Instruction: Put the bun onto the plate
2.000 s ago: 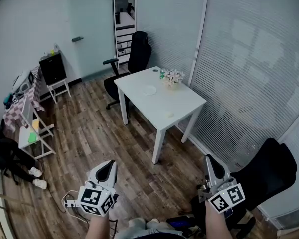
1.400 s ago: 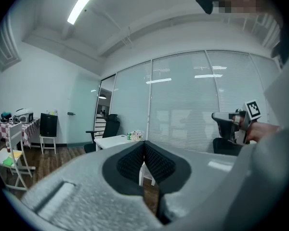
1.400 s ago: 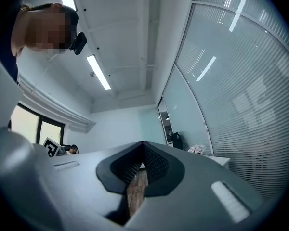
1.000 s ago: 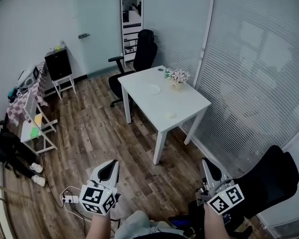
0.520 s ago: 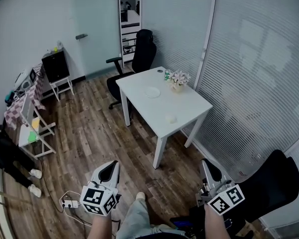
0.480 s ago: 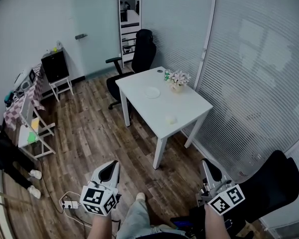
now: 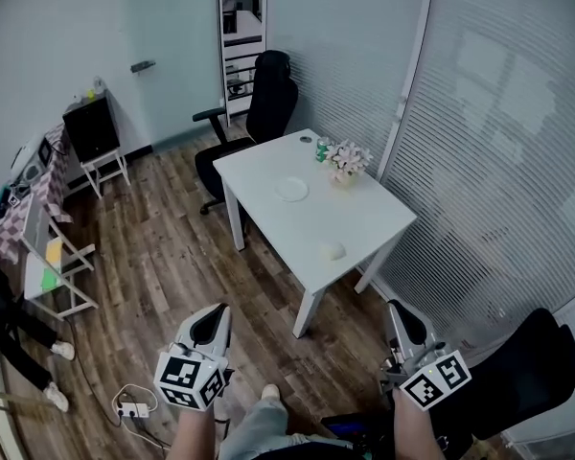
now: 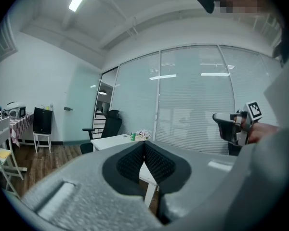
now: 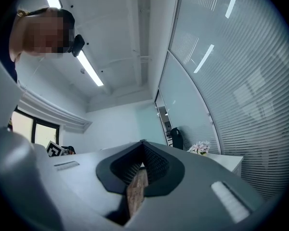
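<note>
**Inspector:** Moved since a second ago?
**Assistant:** Yes. Drawn nearer to the white table (image 7: 364, 214), which now fills more of the head view. Both tools carried along, low in that view as before.
**Inspector:** State of left gripper (image 7: 211, 316)?
**Assistant:** Clenched, pads pressed together, nothing held. Hangs over the wood floor (image 7: 163, 257), well short of the table.
**Inspector:** And right gripper (image 7: 399, 310)?
**Assistant:** Likewise closed tight at the tips, nothing gripped. Sits near a black chair (image 7: 527, 372).
**Inspector:** Location of bun (image 7: 332, 249)?
**Assistant:** Rests on the tabletop near the edge closest to the grippers. Untouched, well apart from both.
**Inspector:** Location of plate (image 7: 291, 190)?
**Assistant:** Lies farther back on the same table, apart from the bun. Beyond it stands a flower pot (image 7: 345, 158) with a green can (image 7: 320, 147) just beside. Past that end, a second office chair (image 7: 265, 99).
</note>
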`<state>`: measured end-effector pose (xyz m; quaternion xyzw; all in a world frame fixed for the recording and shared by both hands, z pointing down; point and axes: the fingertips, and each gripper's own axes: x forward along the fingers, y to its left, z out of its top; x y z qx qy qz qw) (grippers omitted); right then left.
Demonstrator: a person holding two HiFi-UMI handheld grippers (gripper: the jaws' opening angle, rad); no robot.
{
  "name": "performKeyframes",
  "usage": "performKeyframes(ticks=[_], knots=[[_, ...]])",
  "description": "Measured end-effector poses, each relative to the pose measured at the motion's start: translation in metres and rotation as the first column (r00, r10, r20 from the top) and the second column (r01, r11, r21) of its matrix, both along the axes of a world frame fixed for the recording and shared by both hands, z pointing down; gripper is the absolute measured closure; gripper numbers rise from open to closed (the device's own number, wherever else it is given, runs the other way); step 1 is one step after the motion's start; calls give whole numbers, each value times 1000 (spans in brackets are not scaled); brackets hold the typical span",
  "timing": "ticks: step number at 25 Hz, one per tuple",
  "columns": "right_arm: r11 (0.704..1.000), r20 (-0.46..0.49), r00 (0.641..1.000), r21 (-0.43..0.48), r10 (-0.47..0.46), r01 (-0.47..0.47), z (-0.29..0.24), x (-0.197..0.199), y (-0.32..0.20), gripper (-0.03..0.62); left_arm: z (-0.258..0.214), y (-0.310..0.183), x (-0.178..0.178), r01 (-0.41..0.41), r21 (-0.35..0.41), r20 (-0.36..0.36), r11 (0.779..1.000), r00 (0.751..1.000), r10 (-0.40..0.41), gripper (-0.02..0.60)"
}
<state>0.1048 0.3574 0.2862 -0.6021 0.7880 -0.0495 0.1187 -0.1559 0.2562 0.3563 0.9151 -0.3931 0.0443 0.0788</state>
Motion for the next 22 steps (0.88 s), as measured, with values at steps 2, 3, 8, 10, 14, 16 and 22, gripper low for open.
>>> performKeyframes(ticks=[2,3,8,10,14,16,22], knots=[[1000,3,1000,-5,4,-4,1,3,-23,588,1,-22,4,-7,-4,5,1000,1000,7,578],[1000,4,1000,-8,5,-5,1,4,-34,588,0,-32,5,-12,-6,8,1000,1000,12,578],[1000,6,1000,-19,-1,1,2,-2,-86,588,2,-81,2,-21,-17,15,1000,1000,22,578],[1000,6,1000,-19,-5,5,5,-5,-104,588,5,-99,1,-25,-19,18,1000,1000,25,579],[1000,4,1000,-15,-1,1,4,-10,-134,588,6,-129,-2,-38,-16,20,999,999,38,578],[1000,2,1000,-14,6,-6,5,-11,-146,588,7,-142,-4,-44,-13,20,999,999,45,578],[999,2,1000,-27,17,-17,9,-18,-166,588,12,-167,-11,-55,-27,19,998,998,56,578]])
